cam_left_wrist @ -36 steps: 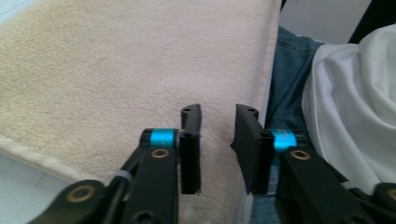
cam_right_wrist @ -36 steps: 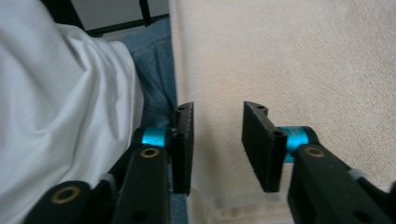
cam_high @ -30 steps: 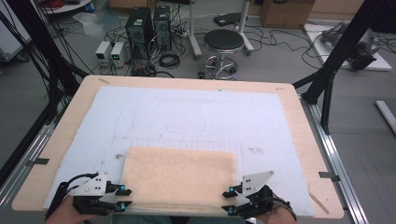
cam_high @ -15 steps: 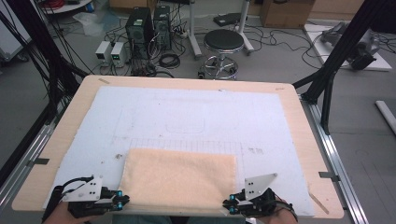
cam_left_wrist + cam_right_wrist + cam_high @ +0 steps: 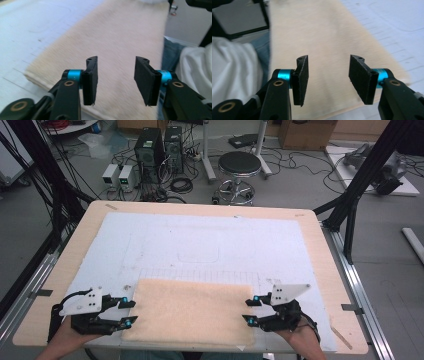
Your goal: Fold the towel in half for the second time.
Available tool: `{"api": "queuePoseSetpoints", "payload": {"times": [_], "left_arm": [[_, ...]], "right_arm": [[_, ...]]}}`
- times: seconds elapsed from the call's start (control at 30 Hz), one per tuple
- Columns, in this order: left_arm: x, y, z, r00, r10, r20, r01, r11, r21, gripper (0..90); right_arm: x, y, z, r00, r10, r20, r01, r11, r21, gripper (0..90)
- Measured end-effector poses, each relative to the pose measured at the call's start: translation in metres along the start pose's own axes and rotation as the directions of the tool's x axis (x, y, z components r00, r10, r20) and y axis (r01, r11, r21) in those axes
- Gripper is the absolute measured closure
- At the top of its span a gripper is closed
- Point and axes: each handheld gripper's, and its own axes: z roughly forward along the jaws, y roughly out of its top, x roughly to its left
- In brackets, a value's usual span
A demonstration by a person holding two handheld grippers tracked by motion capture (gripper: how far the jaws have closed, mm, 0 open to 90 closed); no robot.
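Observation:
A beige towel lies flat, folded into a rectangle, at the near edge of the white mat. My left gripper sits at the towel's left edge and my right gripper at its right edge, both pointing inward. Both pairs of jaws have just been opening. In the left gripper view, the left gripper is open above the towel, with nothing pressed between the pads. The right gripper view shows the same: the right gripper hovers open over the towel.
The mat covers most of a wooden table. Black frame posts stand at the table's sides. On the floor beyond the far edge are a round stool and computer boxes. The person's white garment shows by the near edge.
Both pairs of jaws, closed at the towel's side edges half a second ago, now stand apart. Both hands have lifted slightly. The towel lies flat and a little wider.

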Motion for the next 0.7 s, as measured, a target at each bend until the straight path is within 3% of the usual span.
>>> {"api": "queuePoseSetpoints", "payload": {"times": [0.23, 0.43, 0.53, 0.7], "left_arm": [[0.02, 0.015, 0.013, 0.9962, -0.019, -0.085, 0.015, 0.9985, -0.053, 50.6], [0.043, 0.019, 0.027, 0.9851, -0.057, -0.162, 0.049, 0.9973, -0.055, 49.3], [0.054, 0.015, 0.032, 0.9776, -0.084, -0.193, 0.08, 0.9964, -0.029, 49.3], [0.069, 0.003, 0.041, 0.9671, -0.147, -0.207, 0.154, 0.9879, 0.017, 49.2]], "right_arm": [[-0.027, 0.01, 0.005, 0.9934, 0.03, 0.111, -0.03, 1.0, 0.0, 46.4], [-0.048, 0.013, 0.01, 0.9854, 0.073, 0.154, -0.073, 0.997, -0.005, 43.7], [-0.058, 0.011, 0.017, 0.9806, 0.111, 0.162, -0.109, 0.994, -0.021, 43.5], [-0.069, 0.006, 0.032, 0.9802, 0.123, 0.155, -0.129, 0.991, 0.028, 44.0]]}}
